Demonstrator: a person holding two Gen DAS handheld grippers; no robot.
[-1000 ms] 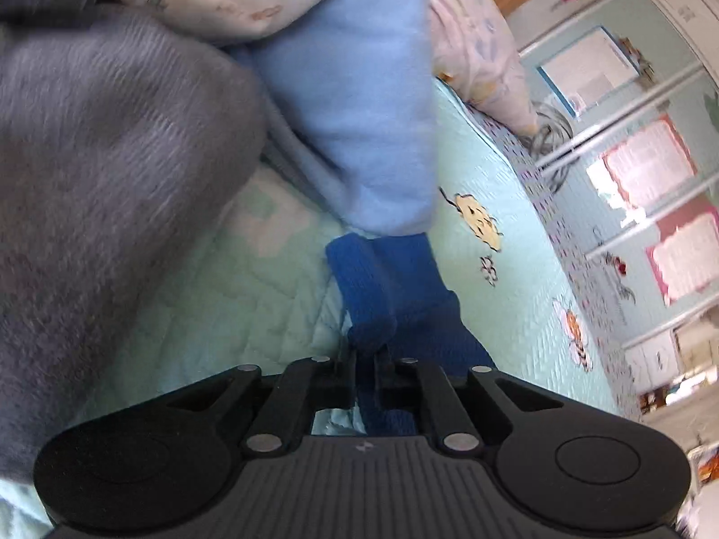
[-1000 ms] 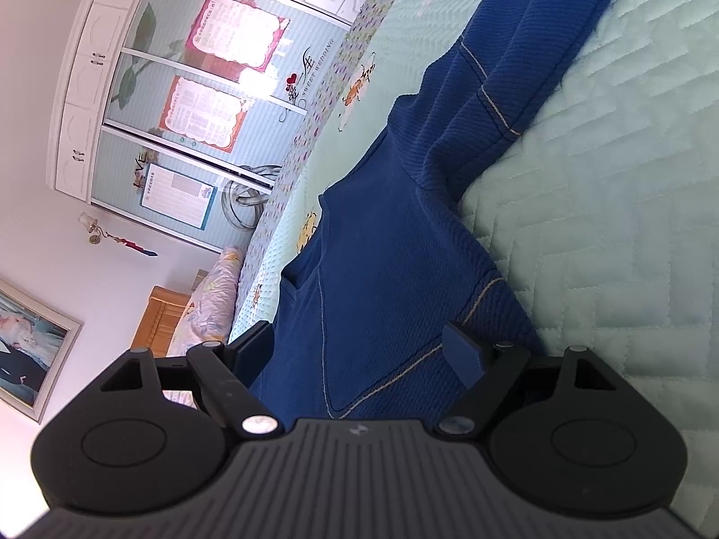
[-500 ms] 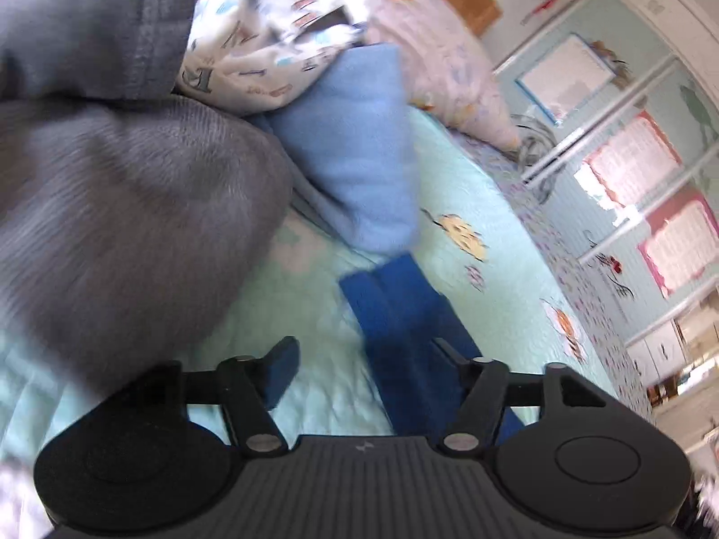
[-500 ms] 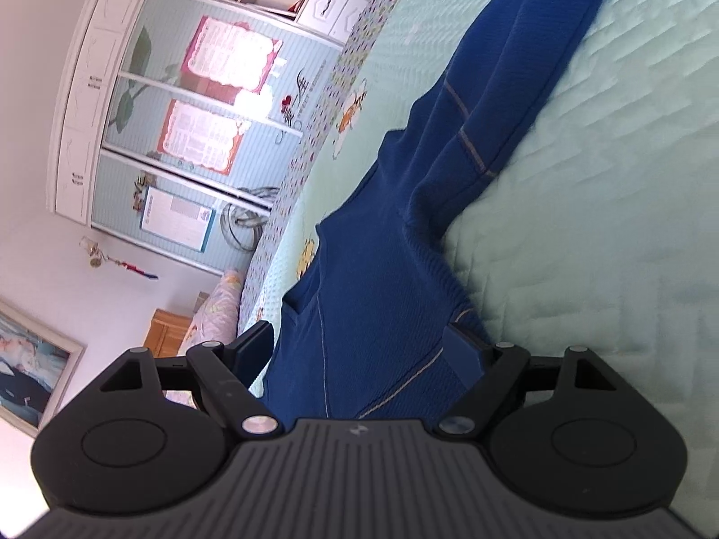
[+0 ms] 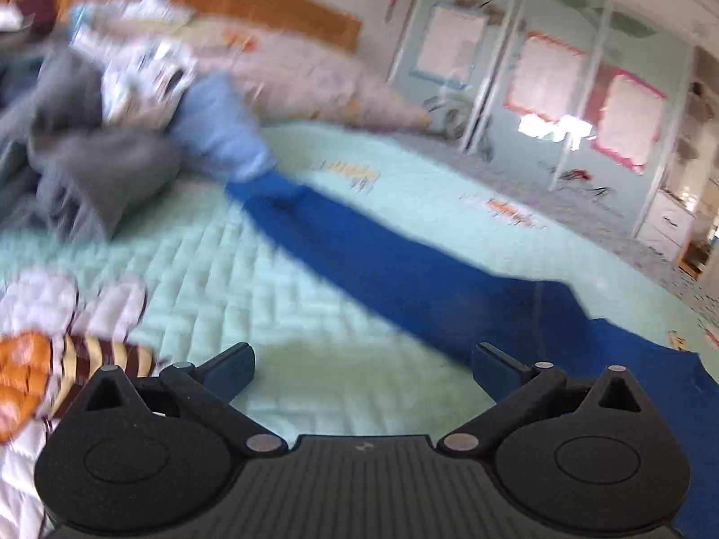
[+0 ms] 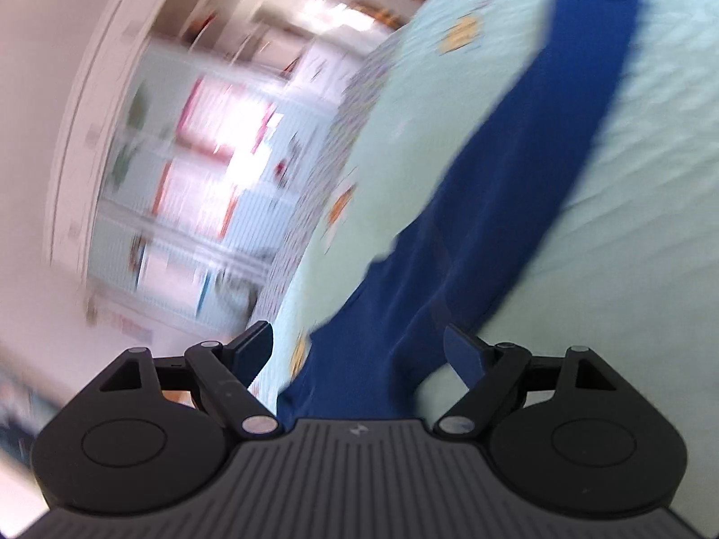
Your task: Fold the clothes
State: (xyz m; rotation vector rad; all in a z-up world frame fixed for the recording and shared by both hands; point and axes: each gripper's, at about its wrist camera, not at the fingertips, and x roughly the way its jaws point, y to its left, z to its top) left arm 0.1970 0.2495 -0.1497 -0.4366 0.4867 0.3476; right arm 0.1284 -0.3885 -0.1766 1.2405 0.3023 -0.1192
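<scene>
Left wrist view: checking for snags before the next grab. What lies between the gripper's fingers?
Only bare quilt lies between the opening fingers; the blue garment stretches just beyond the right one.

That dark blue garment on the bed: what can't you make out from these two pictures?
- Left wrist view: the dark blue garment is motion-blurred; the picture's right edge cuts it off.
- Right wrist view: its near end hides behind the right hand-held gripper; blur hides stitching.
- What kind of garment: cannot tell.

Blue garment [image 5: 404, 269] on quilted bed [image 5: 251, 278]
</scene>
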